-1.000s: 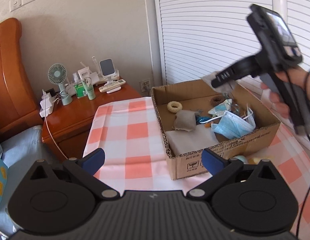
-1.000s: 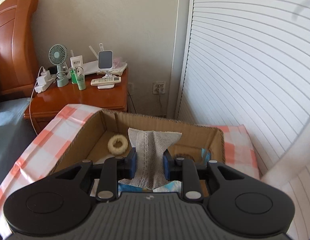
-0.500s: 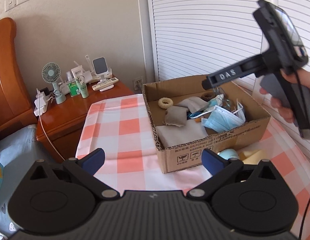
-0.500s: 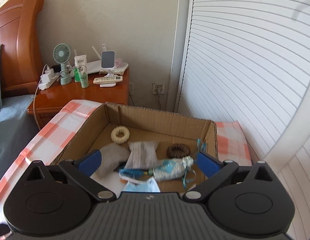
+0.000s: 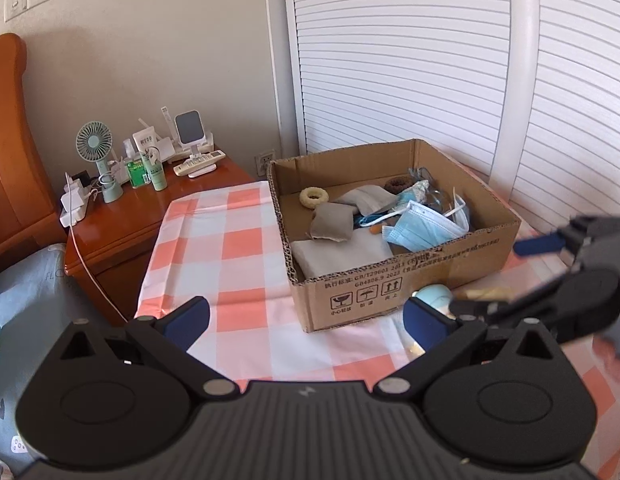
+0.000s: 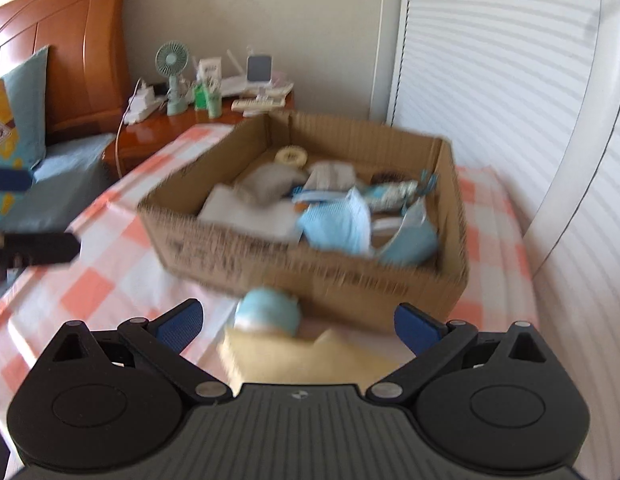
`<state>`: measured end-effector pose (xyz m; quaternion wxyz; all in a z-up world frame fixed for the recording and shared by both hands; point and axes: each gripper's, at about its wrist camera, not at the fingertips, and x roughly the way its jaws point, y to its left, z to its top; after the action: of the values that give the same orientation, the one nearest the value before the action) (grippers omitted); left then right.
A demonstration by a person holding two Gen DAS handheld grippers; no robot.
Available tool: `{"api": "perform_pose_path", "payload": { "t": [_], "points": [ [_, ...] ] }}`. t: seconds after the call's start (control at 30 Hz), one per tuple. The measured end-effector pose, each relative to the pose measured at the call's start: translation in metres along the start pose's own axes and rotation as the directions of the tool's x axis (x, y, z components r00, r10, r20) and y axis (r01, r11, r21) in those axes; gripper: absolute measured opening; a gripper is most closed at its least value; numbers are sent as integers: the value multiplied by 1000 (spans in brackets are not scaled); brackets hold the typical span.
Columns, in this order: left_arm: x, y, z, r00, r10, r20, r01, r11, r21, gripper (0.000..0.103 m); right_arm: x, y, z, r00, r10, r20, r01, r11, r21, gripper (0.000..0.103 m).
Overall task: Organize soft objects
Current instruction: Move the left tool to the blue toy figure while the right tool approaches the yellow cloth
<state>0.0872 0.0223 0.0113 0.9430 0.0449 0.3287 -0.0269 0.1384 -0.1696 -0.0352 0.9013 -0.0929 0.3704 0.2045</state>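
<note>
A cardboard box (image 5: 393, 288) (image 6: 246, 240) stands on the pink checked tablecloth (image 5: 230, 248). It holds grey cloths (image 5: 333, 226), a blue face mask (image 5: 421, 230) (image 6: 337, 224), a cream ring (image 5: 313, 198) and a brown ring (image 5: 397, 183). A light blue soft object (image 6: 270, 314) and a yellow soft object (image 6: 294, 356) lie on the cloth in front of the box, just ahead of my right gripper (image 6: 298, 322), which is open and empty. My left gripper (image 5: 306, 320) is open and empty, near the box's front left corner. The right gripper (image 5: 565, 280) shows at the right of the left wrist view.
A wooden nightstand (image 5: 150, 208) behind the table carries a small fan (image 5: 96, 148), bottles, a remote and chargers. A wooden headboard (image 6: 70, 48) and bed with a blue pillow (image 6: 14, 120) lie left. White louvred doors (image 5: 429, 60) stand behind the box.
My right gripper let go of the grey cloth into the box, opened, then drew back and down to the front of the box. The left gripper backed off slightly.
</note>
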Motion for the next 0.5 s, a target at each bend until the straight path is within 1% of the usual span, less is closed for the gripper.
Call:
{"api": "perform_pose_path", "payload": {
  "t": [0.03, 0.13, 0.27, 0.37, 0.5],
  "points": [
    [1, -1, -1, 1000, -2, -3, 2, 1000, 1, 102, 4, 1, -7, 1000, -2, -15, 2, 1000, 2, 103],
    [3, -3, -3, 1000, -6, -14, 6, 1000, 6, 102, 15, 3, -21, 998, -41, -51, 41, 999, 0, 103],
    [5, -4, -5, 1000, -13, -23, 13, 1000, 4, 102, 28, 3, -37, 994, -62, -95, 64, 998, 15, 103],
    [8, -4, -4, 1000, -14, -28, 14, 1000, 3, 102, 34, 1, -46, 988, -101, -115, 103, 995, 10, 103],
    [14, -6, -4, 999, -19, -43, 19, 1000, 4, 102, 30, -12, -52, 987, -115, -117, 121, 992, 45, 103]
  ]
}}
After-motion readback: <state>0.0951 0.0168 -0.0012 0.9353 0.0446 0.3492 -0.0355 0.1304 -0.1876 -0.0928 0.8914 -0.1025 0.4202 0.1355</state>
